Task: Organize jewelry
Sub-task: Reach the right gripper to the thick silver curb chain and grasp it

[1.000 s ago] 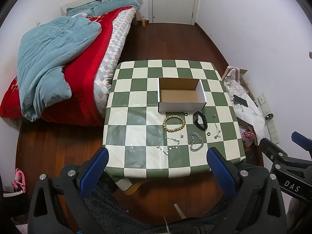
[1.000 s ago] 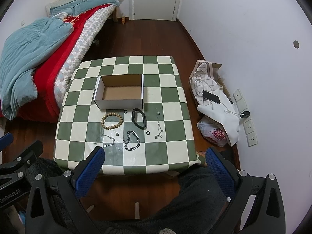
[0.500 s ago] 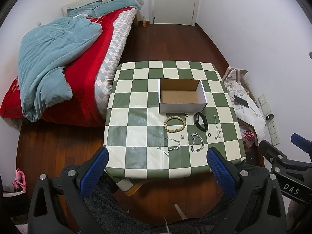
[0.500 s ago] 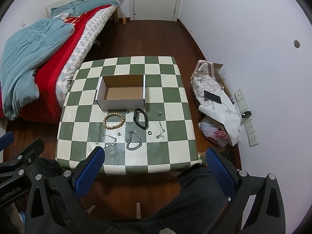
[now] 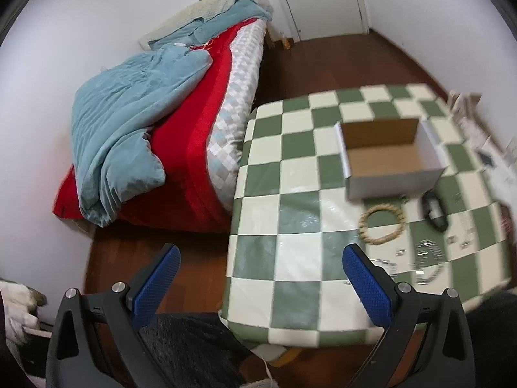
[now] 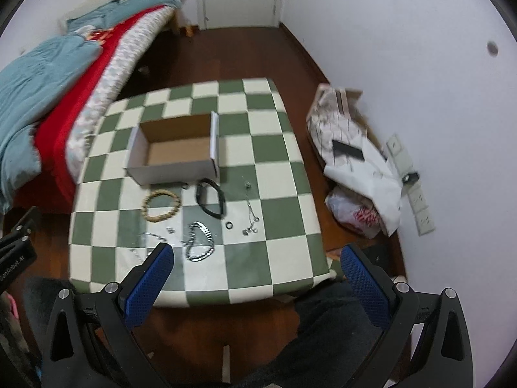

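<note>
My left gripper [image 5: 260,278] and right gripper [image 6: 255,274] both spread wide, empty. Cardboard box [image 6: 176,152] centre frame on checkered table [image 6: 284,258]; beaded bracelet [image 6: 161,205], black band [image 6: 210,197], silver chain [image 6: 200,242] below it.

Both wrist cams high — shared table [image 5: 290,258]

An open cardboard box [image 6: 176,153], white outside and brown inside, sits upright and empty. At its 6 o'clock lie a wooden bead bracelet [image 6: 161,206] and a black band [image 6: 210,196], near but apart. Further toward 6 o'clock lie a coiled silver chain [image 6: 198,241], a small dark ring [image 6: 229,225] and a thin chain [image 6: 250,210], all flat.
</note>
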A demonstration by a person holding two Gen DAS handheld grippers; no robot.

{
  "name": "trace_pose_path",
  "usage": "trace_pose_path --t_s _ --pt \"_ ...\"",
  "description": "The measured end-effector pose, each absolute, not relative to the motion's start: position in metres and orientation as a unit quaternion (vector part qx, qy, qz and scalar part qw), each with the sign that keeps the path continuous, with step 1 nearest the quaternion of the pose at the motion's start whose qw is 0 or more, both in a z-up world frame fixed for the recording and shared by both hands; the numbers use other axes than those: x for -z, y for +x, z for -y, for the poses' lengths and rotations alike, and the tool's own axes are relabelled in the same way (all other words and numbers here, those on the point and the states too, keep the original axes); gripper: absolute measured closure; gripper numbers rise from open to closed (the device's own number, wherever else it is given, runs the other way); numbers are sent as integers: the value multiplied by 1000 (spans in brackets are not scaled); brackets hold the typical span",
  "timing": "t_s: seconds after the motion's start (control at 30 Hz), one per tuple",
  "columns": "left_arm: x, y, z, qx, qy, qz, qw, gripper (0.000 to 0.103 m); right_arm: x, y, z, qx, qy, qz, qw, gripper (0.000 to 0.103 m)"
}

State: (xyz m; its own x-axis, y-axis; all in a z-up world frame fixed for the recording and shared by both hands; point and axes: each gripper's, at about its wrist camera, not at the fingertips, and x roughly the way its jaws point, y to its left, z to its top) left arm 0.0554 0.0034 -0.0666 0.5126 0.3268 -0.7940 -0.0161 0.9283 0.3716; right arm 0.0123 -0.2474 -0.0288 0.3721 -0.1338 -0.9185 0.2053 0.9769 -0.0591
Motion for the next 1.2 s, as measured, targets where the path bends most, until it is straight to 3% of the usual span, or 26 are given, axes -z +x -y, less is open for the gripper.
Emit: trace_pose_path --t_s 0.1,0.27,0.37,0.57,0.7,0.8,0.83,0.87,1.2 --pt "99 67 -5 -112 188 -498 839 0 74 29 260 101 55 -577 809 2" --pt "150 79 2 -115 219 -522 816 0 159 57 261 82 75 -625 772 20" --pt "171 82 6 -114 215 -541 805 0 203 66 256 71 90 -643 758 23" --pt "196 80 10 -102 208 -564 793 0 248 75 242 57 119 -652 746 29" --pt "203 82 7 -99 193 -576 788 0 262 72 217 58 68 -651 754 38" --pt "208 83 4 -91 173 -587 786 0 265 66 203 53 38 -635 770 55" --pt "211 83 5 -86 167 -592 784 0 264 64 201 51 34 -629 775 83" --pt "214 83 6 -79 162 -597 782 0 266 62 202 52 32 -631 773 96" --pt "239 66 52 18 186 -607 773 2 256 48 252 78 91 -644 756 96"
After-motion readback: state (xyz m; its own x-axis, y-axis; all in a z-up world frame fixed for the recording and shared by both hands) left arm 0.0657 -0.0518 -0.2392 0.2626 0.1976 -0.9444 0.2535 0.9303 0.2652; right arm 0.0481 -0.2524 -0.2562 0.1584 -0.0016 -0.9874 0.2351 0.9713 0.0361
